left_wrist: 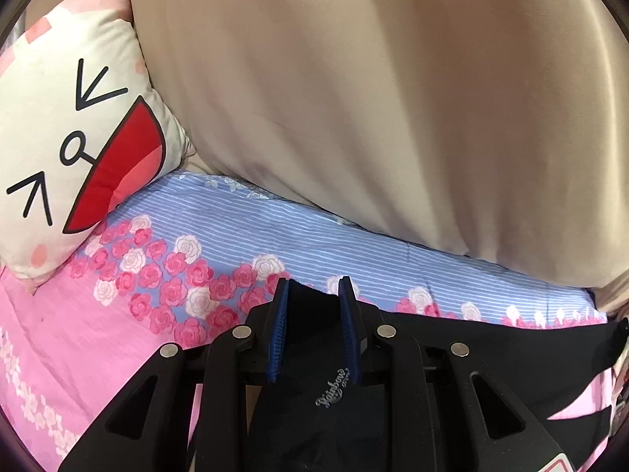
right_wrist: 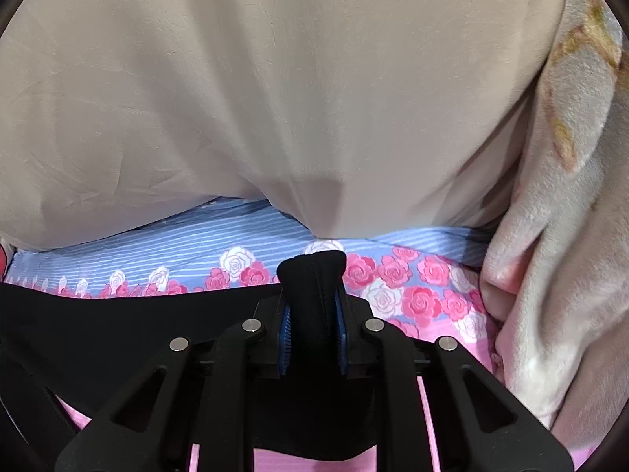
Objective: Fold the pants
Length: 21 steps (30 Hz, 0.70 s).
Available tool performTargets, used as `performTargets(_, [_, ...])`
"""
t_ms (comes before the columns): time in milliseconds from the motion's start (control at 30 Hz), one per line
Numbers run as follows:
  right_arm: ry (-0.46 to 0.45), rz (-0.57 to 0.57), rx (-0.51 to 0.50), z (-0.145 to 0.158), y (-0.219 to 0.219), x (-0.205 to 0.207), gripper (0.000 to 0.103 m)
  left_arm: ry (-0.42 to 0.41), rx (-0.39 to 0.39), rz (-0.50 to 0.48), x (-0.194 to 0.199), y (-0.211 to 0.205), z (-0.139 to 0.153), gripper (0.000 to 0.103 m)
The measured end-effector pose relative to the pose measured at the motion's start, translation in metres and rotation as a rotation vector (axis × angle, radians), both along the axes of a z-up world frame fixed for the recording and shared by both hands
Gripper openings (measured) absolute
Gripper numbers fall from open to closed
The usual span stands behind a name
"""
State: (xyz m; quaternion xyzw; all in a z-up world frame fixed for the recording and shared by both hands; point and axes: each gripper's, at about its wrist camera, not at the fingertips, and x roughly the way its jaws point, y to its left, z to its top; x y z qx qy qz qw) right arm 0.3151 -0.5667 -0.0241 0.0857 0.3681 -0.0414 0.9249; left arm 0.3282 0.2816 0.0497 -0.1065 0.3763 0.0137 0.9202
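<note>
The black pants hang stretched between my two grippers above the bed. My left gripper is shut on one end of their top edge, the cloth bunched between its blue pads, with a small grey logo showing below. In the right wrist view, my right gripper is shut on the other end, a thick fold of the black pants bulging out past its fingertips. From there the cloth runs off to the left as a taut dark band.
Under the pants lies a bedsheet, blue-striped with pink and white roses, turning pink nearer me. A beige curtain hangs along the far side. A cat-face pillow sits far left; a fluffy cream blanket is heaped at the right.
</note>
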Motion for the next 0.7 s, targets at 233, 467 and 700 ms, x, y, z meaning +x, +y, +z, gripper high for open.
performTargets(233, [-0.06,0.018,0.012,0.018,0.009,-0.024,0.016,-0.056,-0.017,-0.032,-0.042,-0.013,0.026,0.022])
performTargets(467, [-0.13,0.029,0.03,0.041,0.008,-0.062,0.016,-0.157,-0.03,-0.106,-0.134,-0.02,0.06,0.022])
performTargets(700, [-0.161,0.037,0.034,0.047,0.012,-0.103,0.016,-0.125,-0.005,-0.182,-0.241,-0.027,0.035,0.021])
